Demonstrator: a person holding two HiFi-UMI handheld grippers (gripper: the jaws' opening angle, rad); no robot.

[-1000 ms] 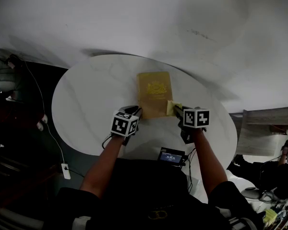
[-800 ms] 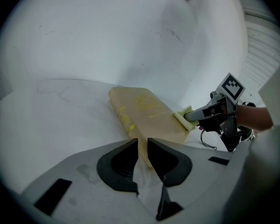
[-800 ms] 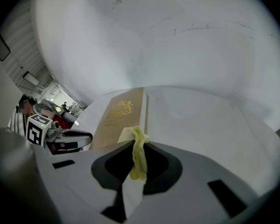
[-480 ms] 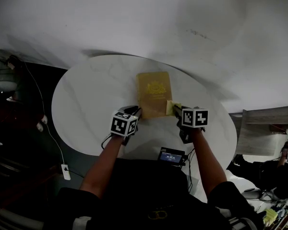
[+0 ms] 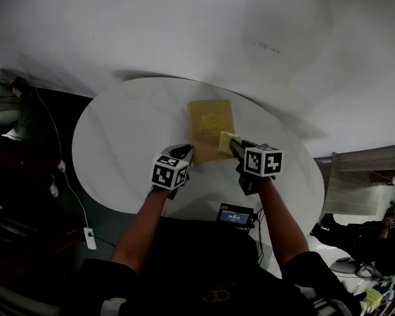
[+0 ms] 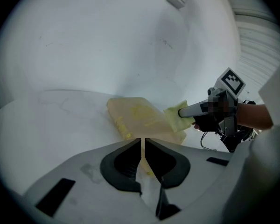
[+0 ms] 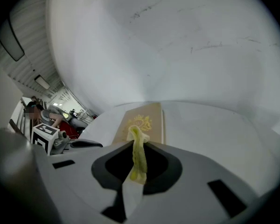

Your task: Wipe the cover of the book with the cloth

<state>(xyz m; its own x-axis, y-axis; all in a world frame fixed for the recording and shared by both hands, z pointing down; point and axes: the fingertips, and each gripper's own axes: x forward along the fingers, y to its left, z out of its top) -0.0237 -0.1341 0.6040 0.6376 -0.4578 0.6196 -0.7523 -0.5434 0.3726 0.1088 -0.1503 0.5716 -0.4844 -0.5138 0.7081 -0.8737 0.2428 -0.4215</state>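
On the table (image 5: 118, 143), right hand-held gripper (image 5: 234, 145) pinches cloth (image 5: 225, 137) onto book (image 5: 210, 122); left hand-held gripper (image 5: 185, 152) clamps its edge.

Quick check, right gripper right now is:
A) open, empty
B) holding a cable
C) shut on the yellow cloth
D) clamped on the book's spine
C. In the right gripper view, the right gripper has its jaws closed on the yellow cloth, which stands pinched between them. The book lies flat on the table just beyond.
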